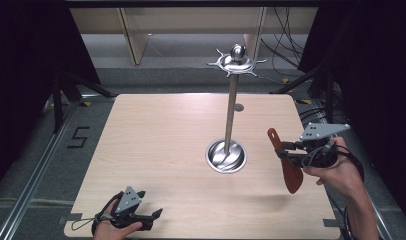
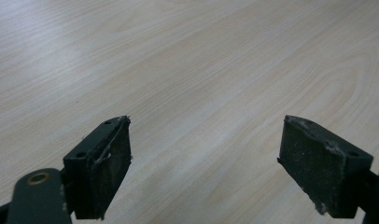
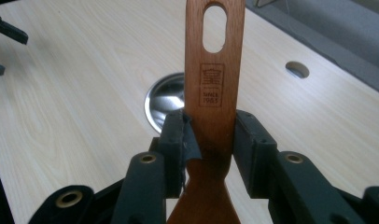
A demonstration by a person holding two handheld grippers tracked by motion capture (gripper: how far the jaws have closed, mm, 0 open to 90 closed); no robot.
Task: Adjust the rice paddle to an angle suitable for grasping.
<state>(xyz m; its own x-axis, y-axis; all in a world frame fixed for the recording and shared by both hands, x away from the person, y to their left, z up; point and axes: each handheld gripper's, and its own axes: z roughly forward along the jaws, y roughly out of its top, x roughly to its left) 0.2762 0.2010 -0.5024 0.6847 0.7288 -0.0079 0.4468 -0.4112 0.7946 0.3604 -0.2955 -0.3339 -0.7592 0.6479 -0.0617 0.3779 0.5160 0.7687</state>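
Observation:
A brown wooden spatula [image 1: 287,162] hangs above the table's right side, handle up and blade down. My right gripper [image 1: 290,151] is shut on its handle; in the right gripper view both pads [image 3: 178,140] press the spatula [image 3: 214,84] below its oval hanging hole. A metal rack stands mid-table: a round steel base [image 1: 226,156], a thin pole [image 1: 231,112] and a hooked crown with a ball [image 1: 237,61]. The rack lies left of the spatula. My left gripper [image 1: 152,218] rests open at the near left table edge, its pads [image 2: 103,172] wide apart over bare wood.
The light wooden table [image 1: 156,140] has a small round hole [image 1: 238,107] behind the rack, seen also as the hole [image 3: 297,69] in the right gripper view. Dark stands and cables surround the table on a grey floor.

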